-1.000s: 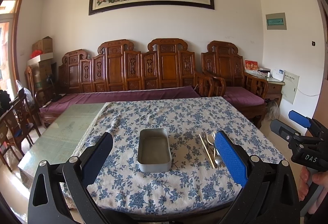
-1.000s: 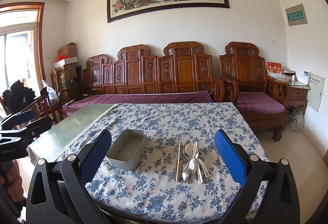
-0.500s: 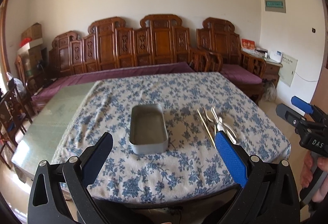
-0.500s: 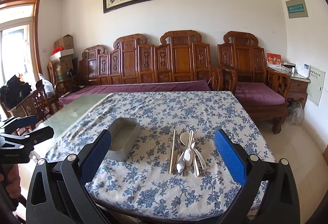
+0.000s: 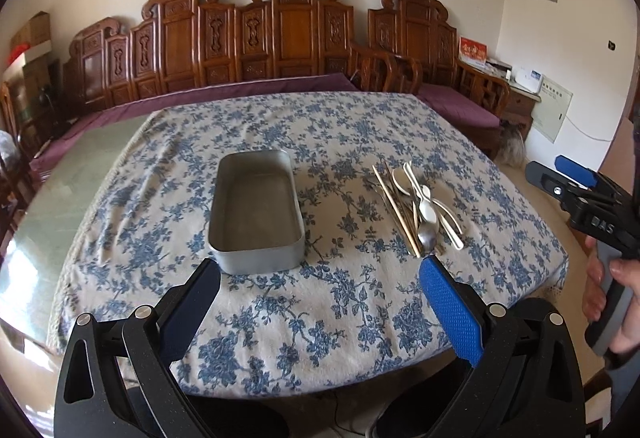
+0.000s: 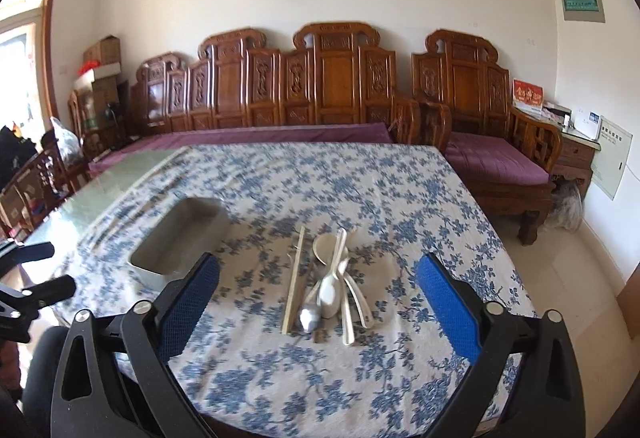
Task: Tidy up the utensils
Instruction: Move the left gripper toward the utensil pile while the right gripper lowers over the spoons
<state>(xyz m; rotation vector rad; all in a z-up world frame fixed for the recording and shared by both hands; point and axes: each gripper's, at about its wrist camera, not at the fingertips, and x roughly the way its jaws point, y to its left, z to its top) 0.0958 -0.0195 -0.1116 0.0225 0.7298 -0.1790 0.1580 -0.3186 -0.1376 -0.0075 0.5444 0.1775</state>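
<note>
tray: empty grey rectangular metal tray (image 5: pixel 256 211), left on cloth
utensils: heap of pale chopsticks, white spoons, metal spoon (image 6: pixel 328 286), right of tray

Bright daylight enters from the left; glare on the bare tabletop (image 5: pixel 60 189); right-wrist view motion-blurred, fisheye edges curved.

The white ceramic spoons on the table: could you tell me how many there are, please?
3 visible white ceramic spoons, overlapping in the utensil pile right of the grey metal tin; more may be hidden.
</note>
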